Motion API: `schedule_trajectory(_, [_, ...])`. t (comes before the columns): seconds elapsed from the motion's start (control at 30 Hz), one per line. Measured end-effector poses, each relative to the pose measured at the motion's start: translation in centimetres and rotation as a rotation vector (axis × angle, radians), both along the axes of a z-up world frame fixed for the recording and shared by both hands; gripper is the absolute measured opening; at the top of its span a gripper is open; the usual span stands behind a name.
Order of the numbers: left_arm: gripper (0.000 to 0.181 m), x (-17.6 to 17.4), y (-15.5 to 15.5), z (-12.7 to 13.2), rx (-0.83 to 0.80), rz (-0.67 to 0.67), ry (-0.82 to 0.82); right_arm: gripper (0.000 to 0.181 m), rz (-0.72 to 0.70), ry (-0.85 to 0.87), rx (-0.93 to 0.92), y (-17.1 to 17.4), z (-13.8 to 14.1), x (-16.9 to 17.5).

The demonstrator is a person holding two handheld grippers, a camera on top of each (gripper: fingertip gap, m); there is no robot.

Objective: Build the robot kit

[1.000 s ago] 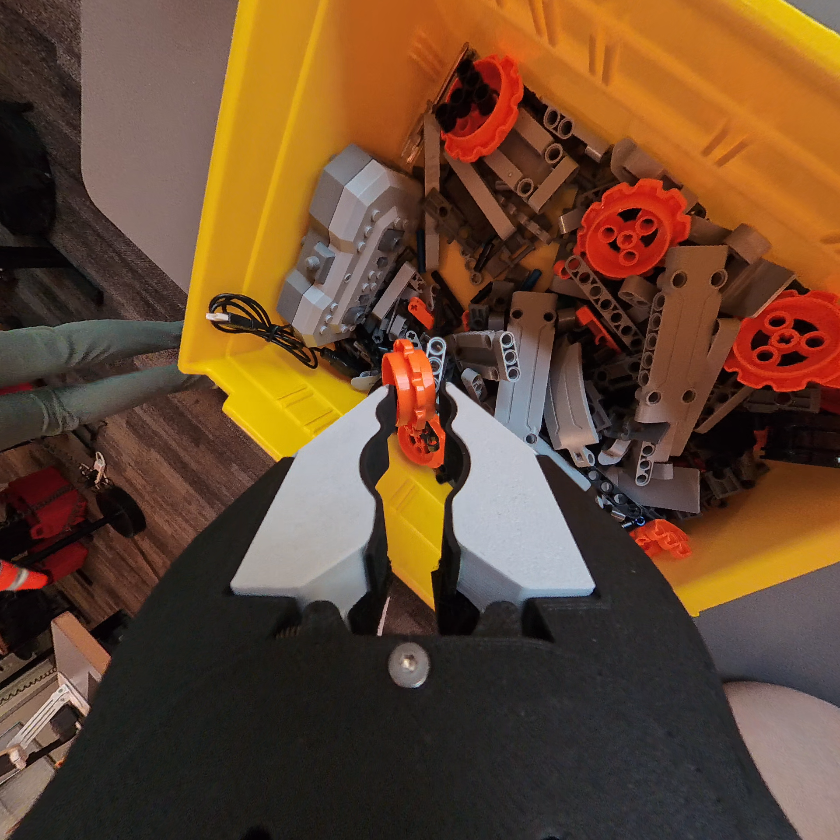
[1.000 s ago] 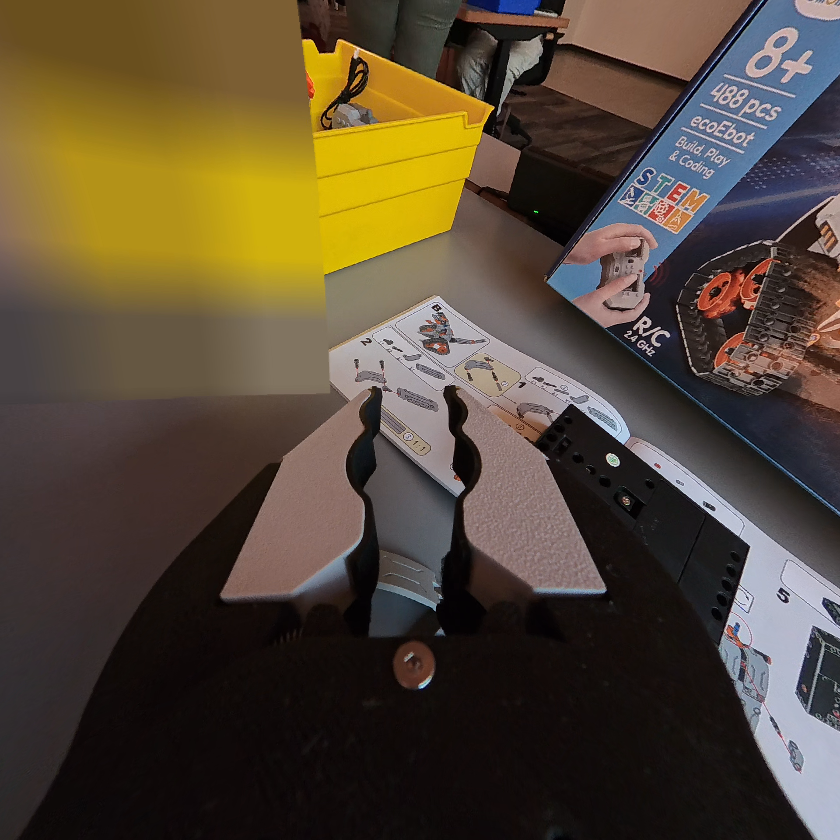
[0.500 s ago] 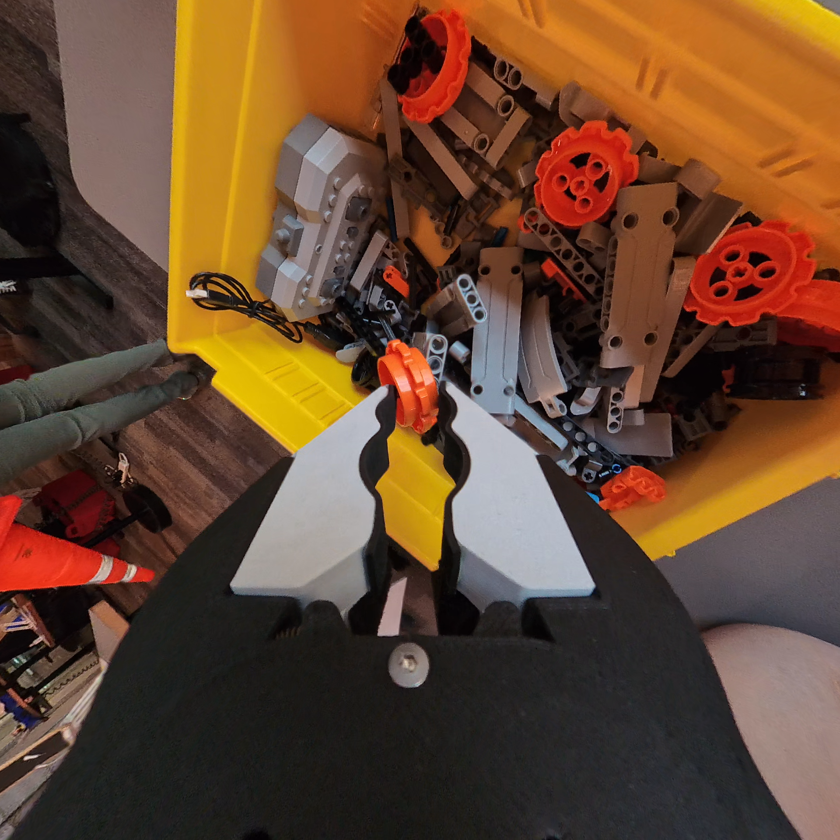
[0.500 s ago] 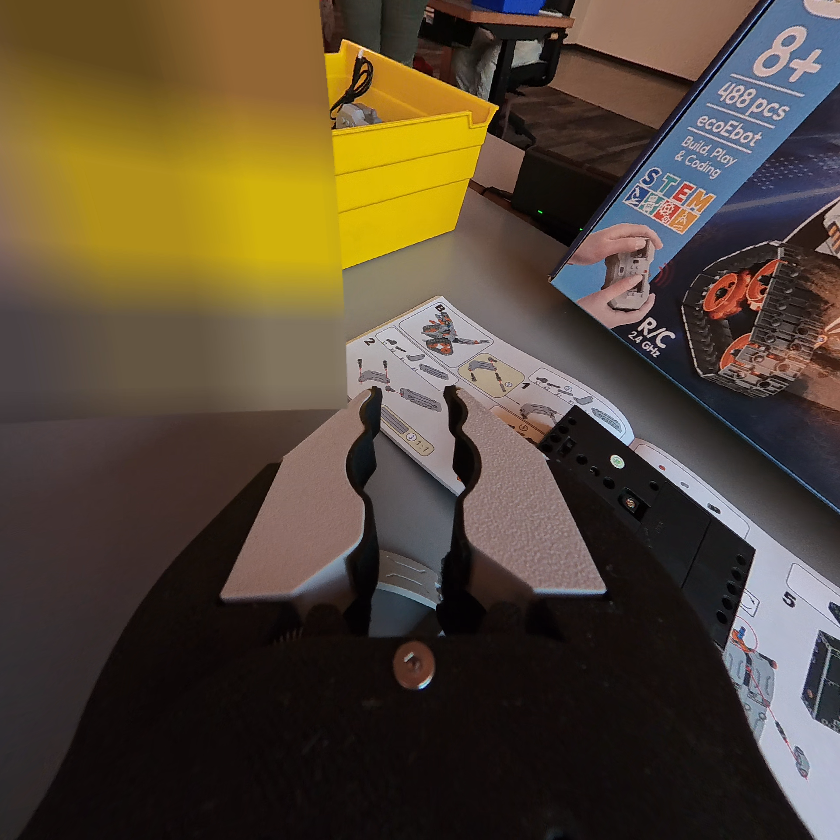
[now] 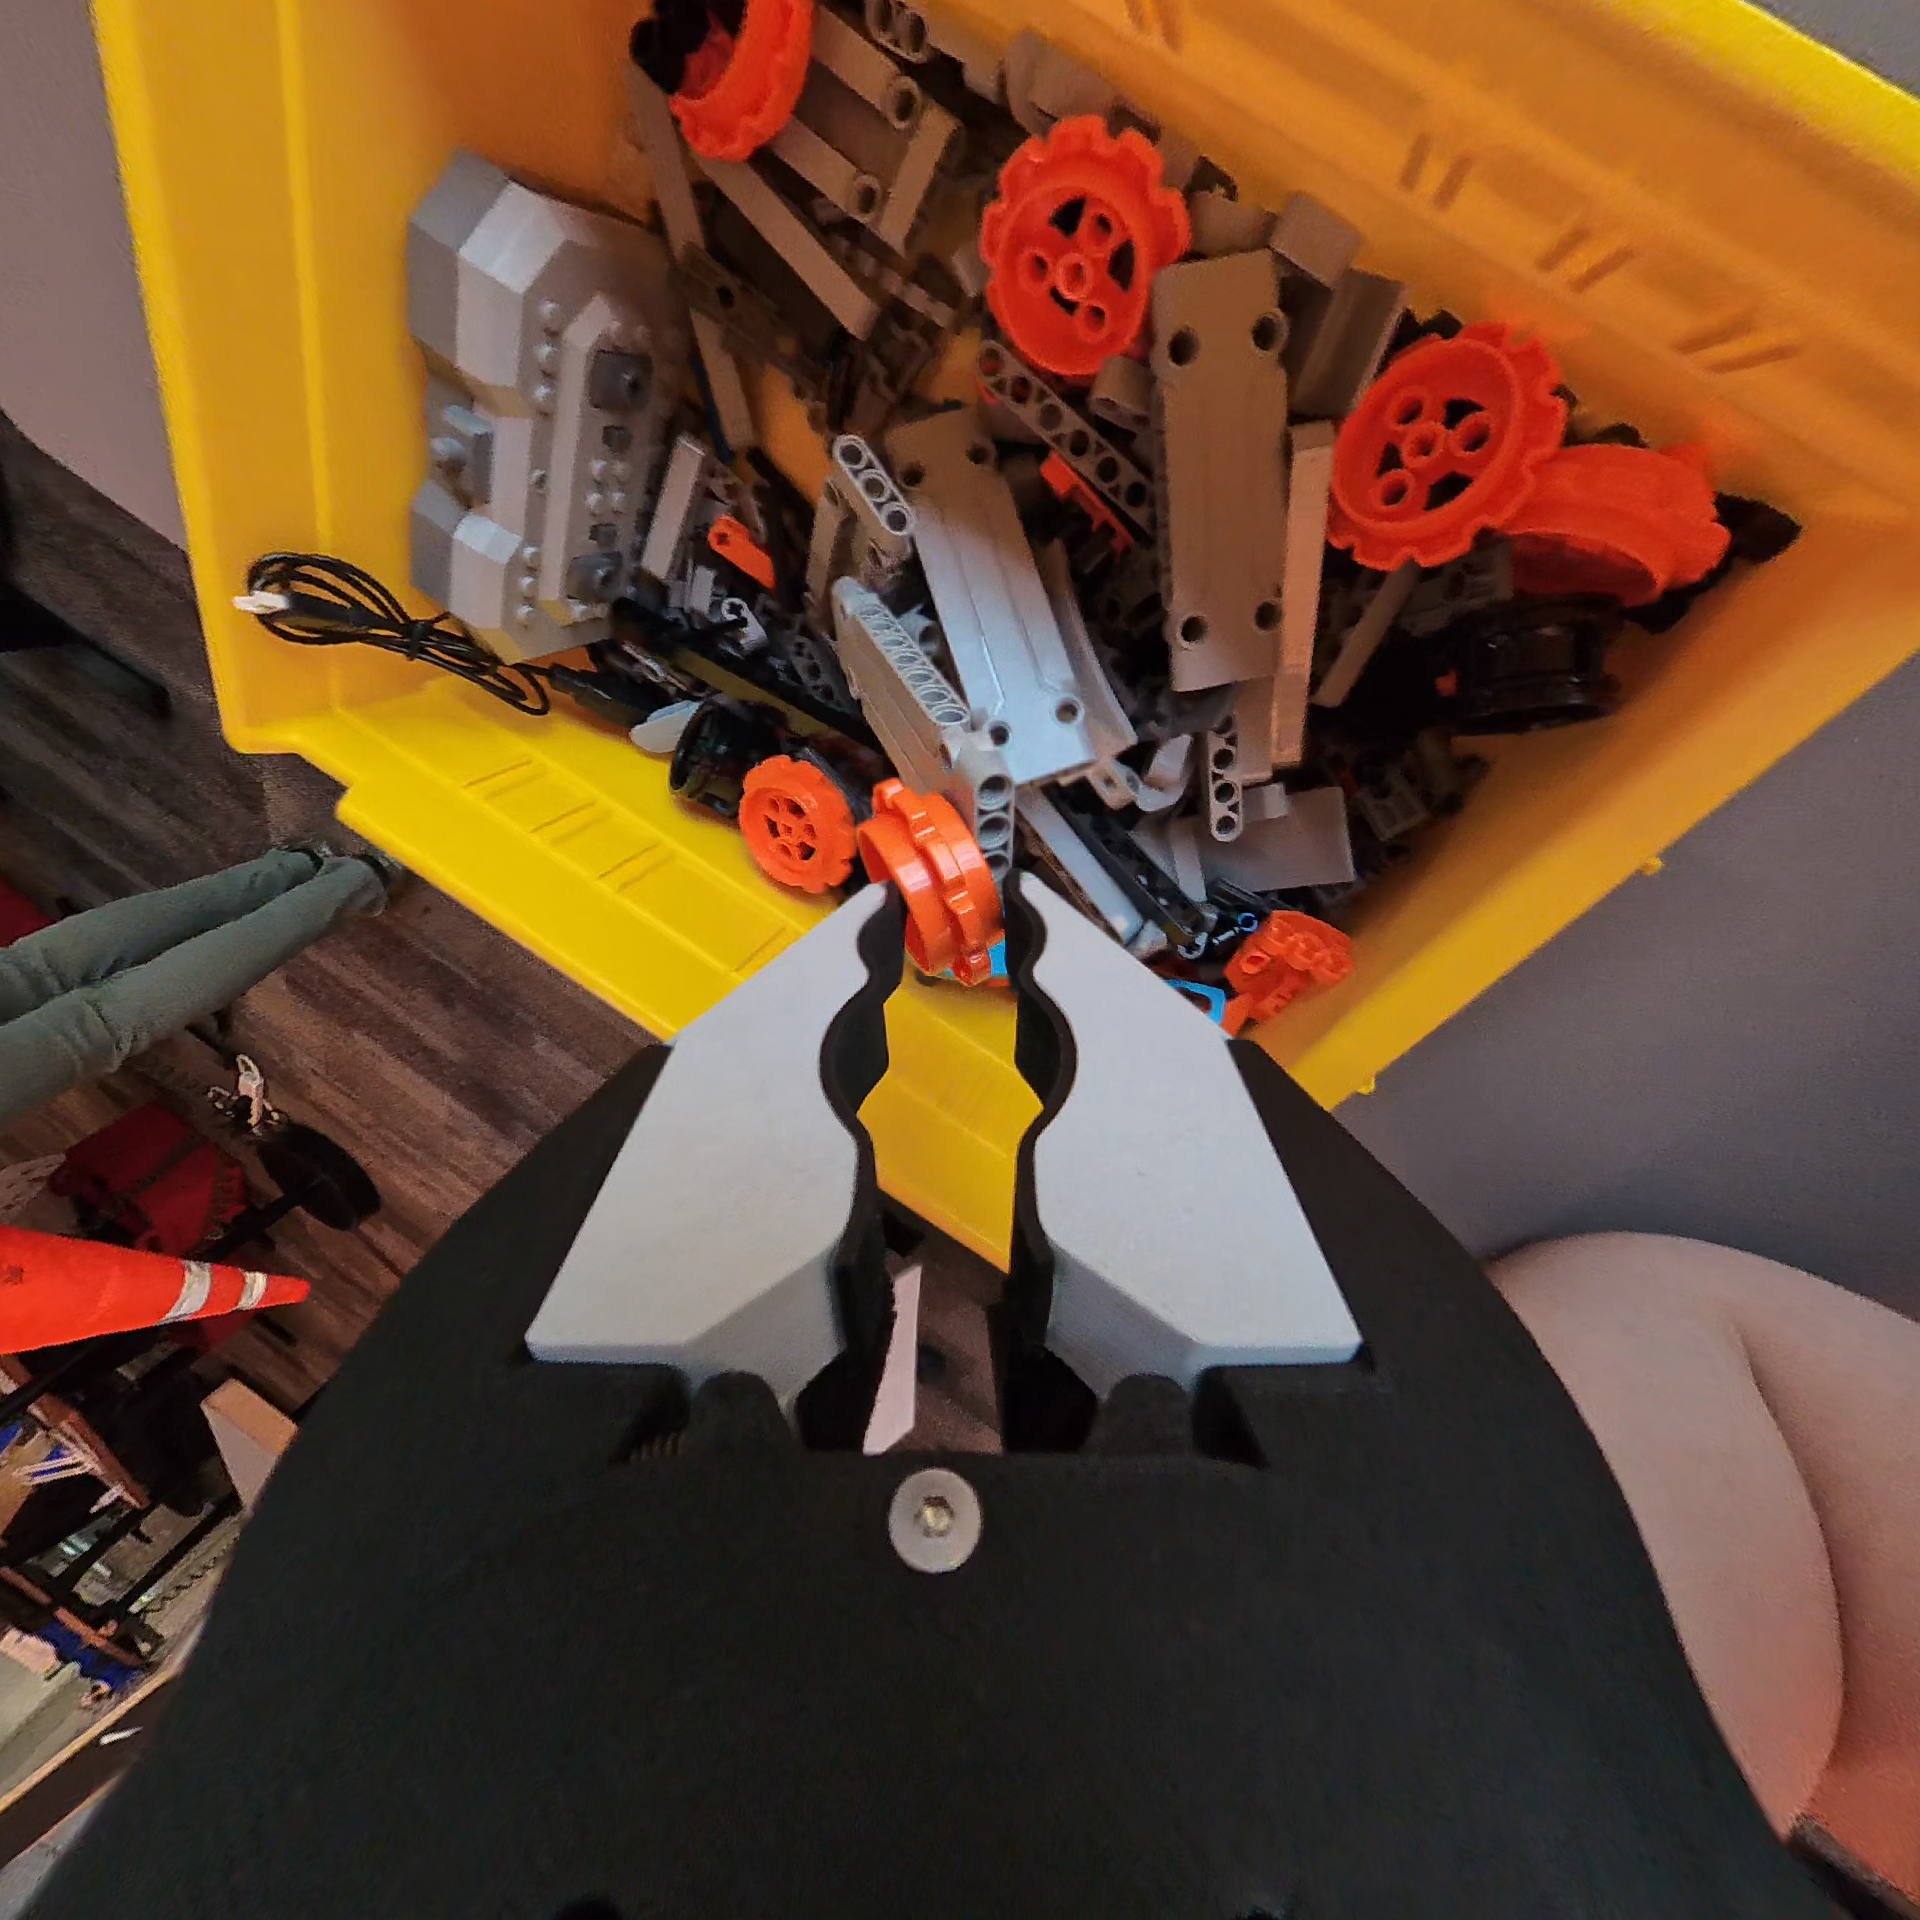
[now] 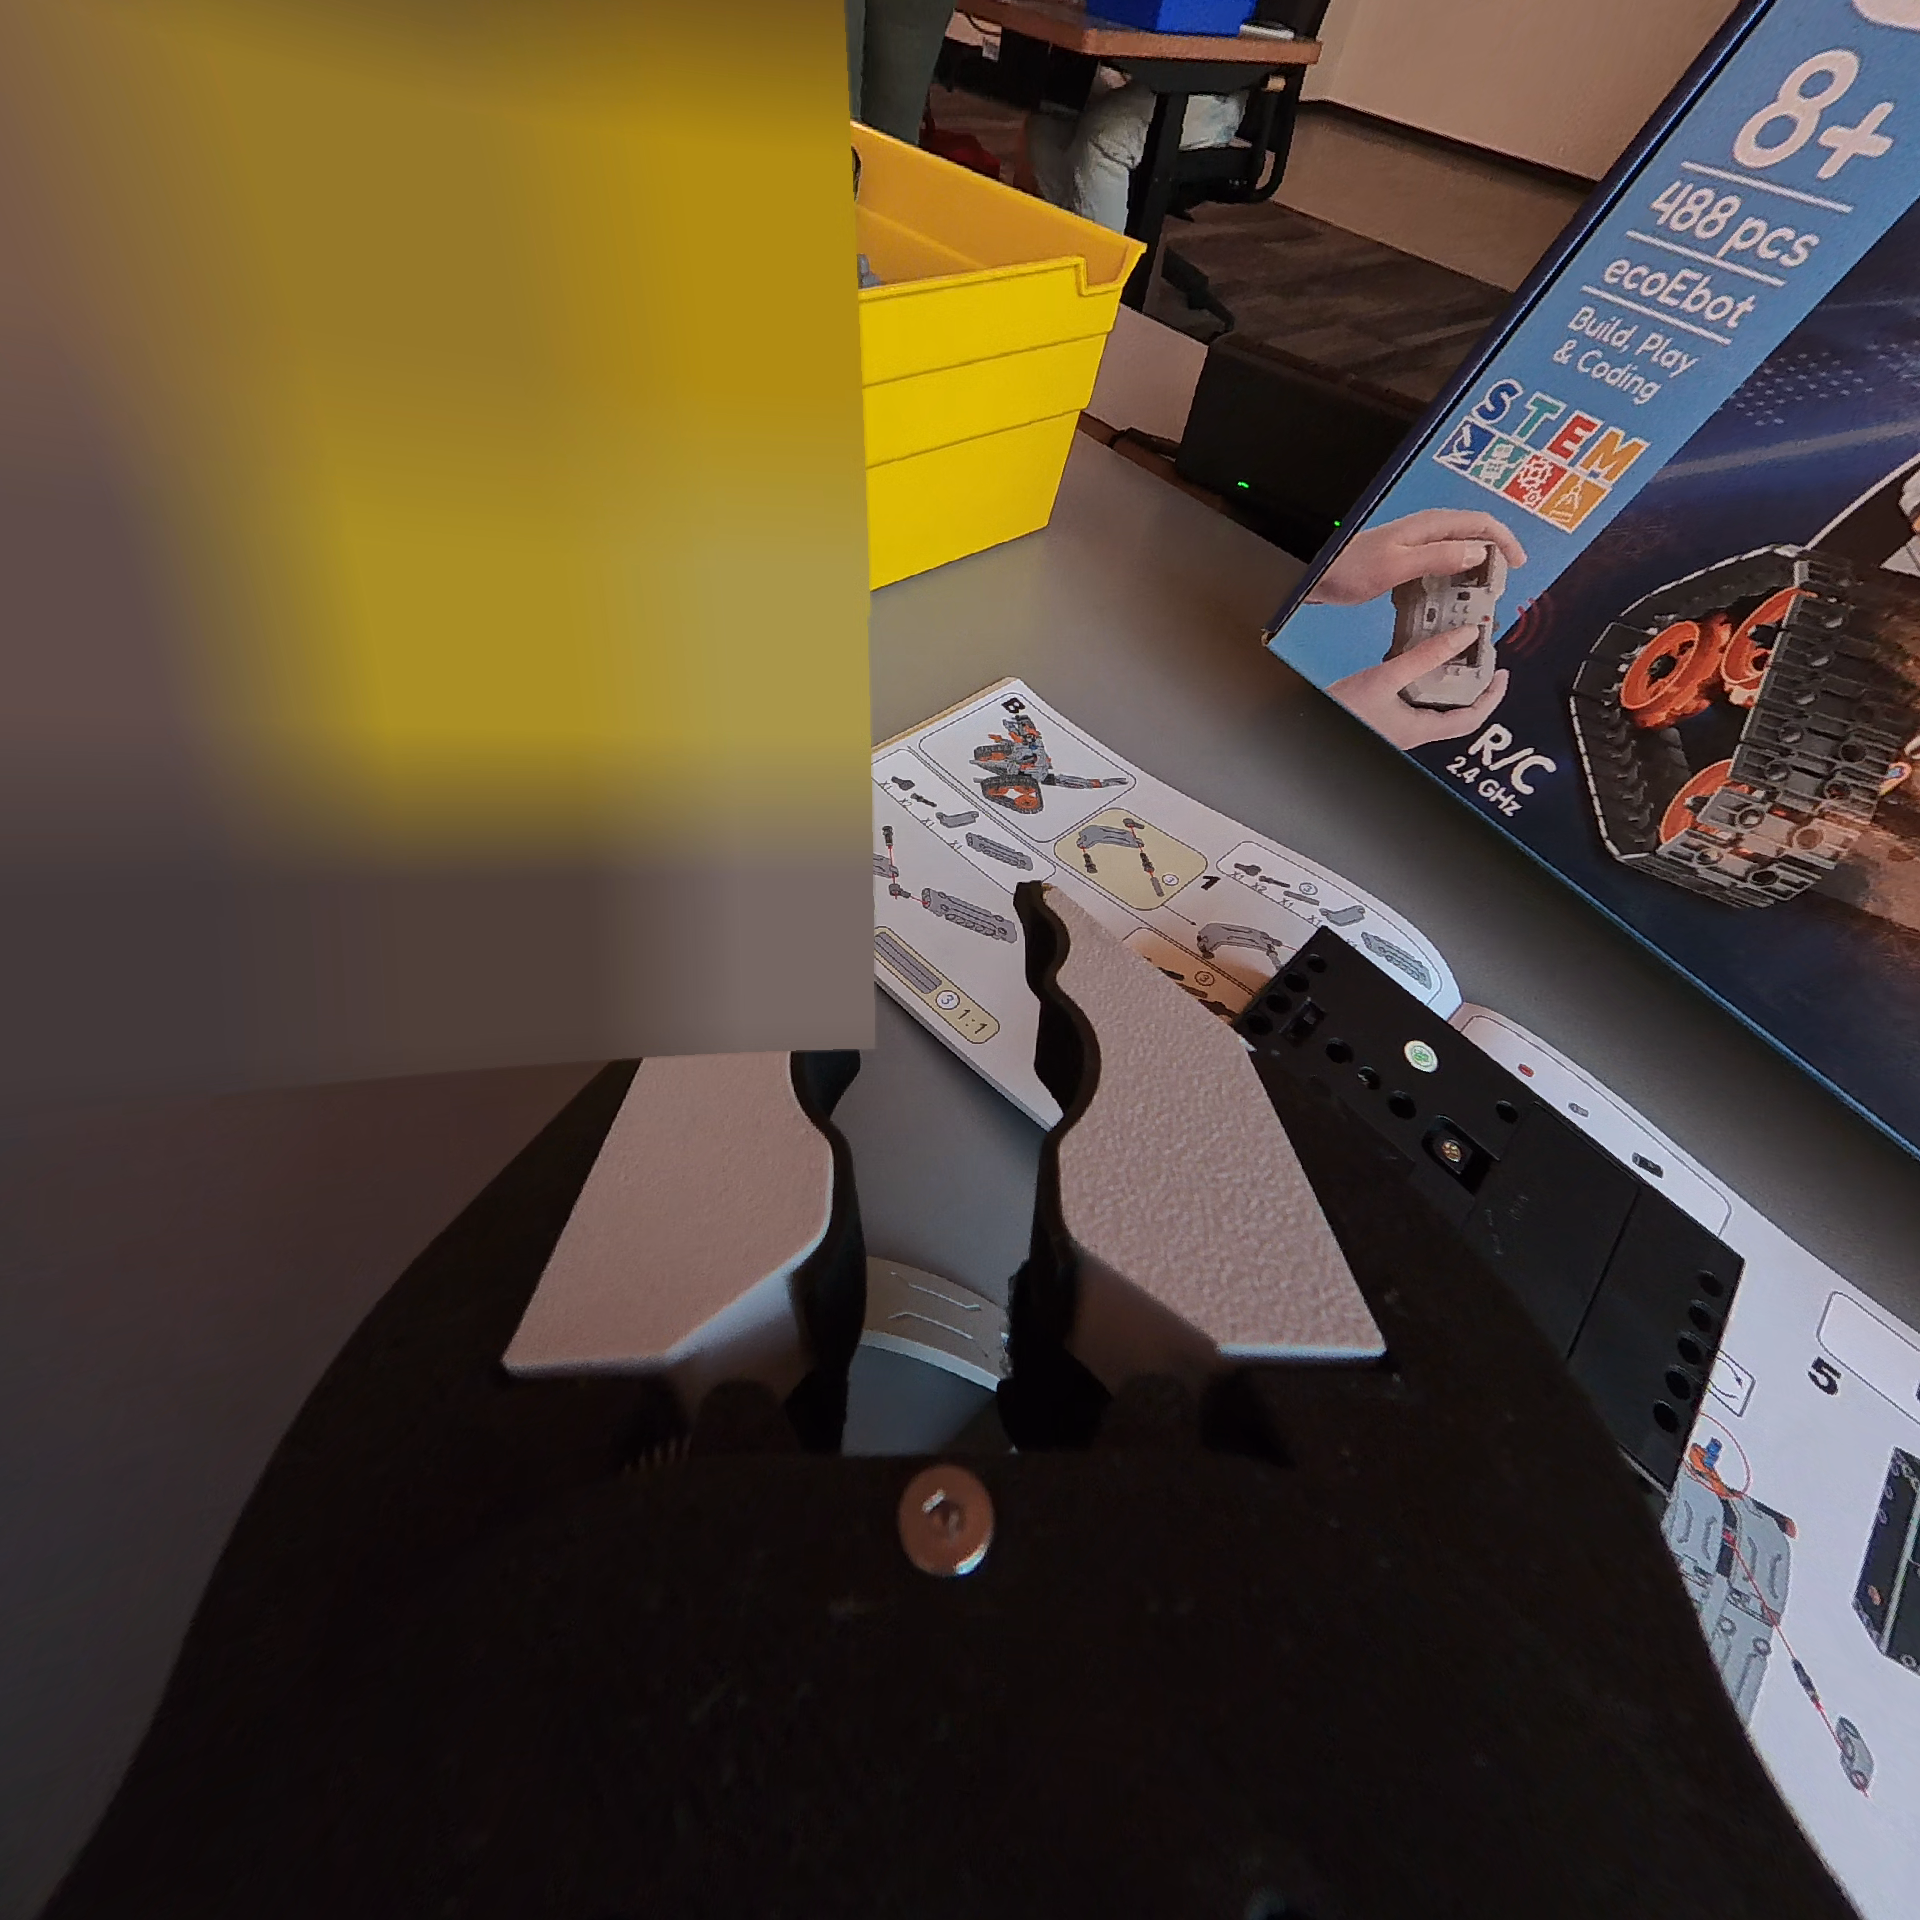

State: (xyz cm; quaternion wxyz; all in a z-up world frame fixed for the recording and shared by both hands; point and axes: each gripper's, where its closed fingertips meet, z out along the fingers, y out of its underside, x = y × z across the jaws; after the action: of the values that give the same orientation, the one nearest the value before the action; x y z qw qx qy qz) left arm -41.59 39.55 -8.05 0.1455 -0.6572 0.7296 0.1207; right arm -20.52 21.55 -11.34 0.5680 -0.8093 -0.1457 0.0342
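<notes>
My left gripper (image 5: 948, 899) is shut on a small orange toothed wheel (image 5: 928, 883) and holds it edge-on just above the near edge of a yellow bin (image 5: 582, 831). The bin is full of grey, black and orange building parts. A second small orange wheel (image 5: 795, 836) lies in the bin just left of the held one. My right gripper (image 6: 940, 920) is open and empty, low over a grey table (image 6: 1143, 623). A blurred patch hides its left fingertip. An open instruction booklet (image 6: 1039, 831) lies under its tips, with a black block (image 6: 1455, 1143) to its right.
In the bin are a grey controller (image 5: 530, 405), a black cable (image 5: 353, 613) and large orange sprockets (image 5: 1081, 244). A blue kit box (image 6: 1662, 520) stands at the right. The yellow bin (image 6: 987, 364) also shows behind the booklet. An orange cone (image 5: 125, 1288) and a person's legs (image 5: 156, 966) are beyond the table. Spacing between my two grippers at the tips: around 30 centimeters.
My left gripper has lifted the orange wheel and drawn back toward the bin's near edge, which uncovered a second small orange wheel. My right gripper has drifted slightly and stays open.
</notes>
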Motion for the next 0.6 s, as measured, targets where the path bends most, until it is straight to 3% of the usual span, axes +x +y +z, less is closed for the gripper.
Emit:
schedule_trajectory(0.03, [0.017,-0.1,-0.3,-0.1,-0.005,-0.007,0.010,0.028,0.001,-0.001,-0.002,0.0,0.0,0.0])
schedule_trajectory(0.17, [0.017,-0.2,-3.0,-0.9,-0.132,-0.069,0.029,0.028,0.003,-0.004,-0.003,0.0,-0.1,-0.1])
schedule_trajectory(0.3, [0.017,1.2,-1.6,0.2,-0.090,-0.035,-0.077,0.028,0.003,-0.002,-0.001,0.0,0.0,-0.1])
schedule_trajectory(0.37, [0.018,1.8,0.4,1.0,-0.048,0.019,-0.155,0.028,0.004,-0.002,0.000,0.0,0.0,-0.1])
schedule_trajectory(0.43, [0.030,2.3,3.3,1.2,0.010,0.114,-0.202,0.028,0.004,-0.002,0.000,0.0,0.0,-0.1])
schedule_trajectory(0.5, [0.036,2.8,5.2,-0.2,-0.033,0.214,-0.214,0.028,0.005,-0.004,-0.003,0.0,-0.1,-0.1])
schedule_trajectory(0.6, [0.030,2.7,8.4,-2.5,-0.050,0.361,-0.199,0.028,0.008,-0.007,0.001,0.0,0.0,-0.2])
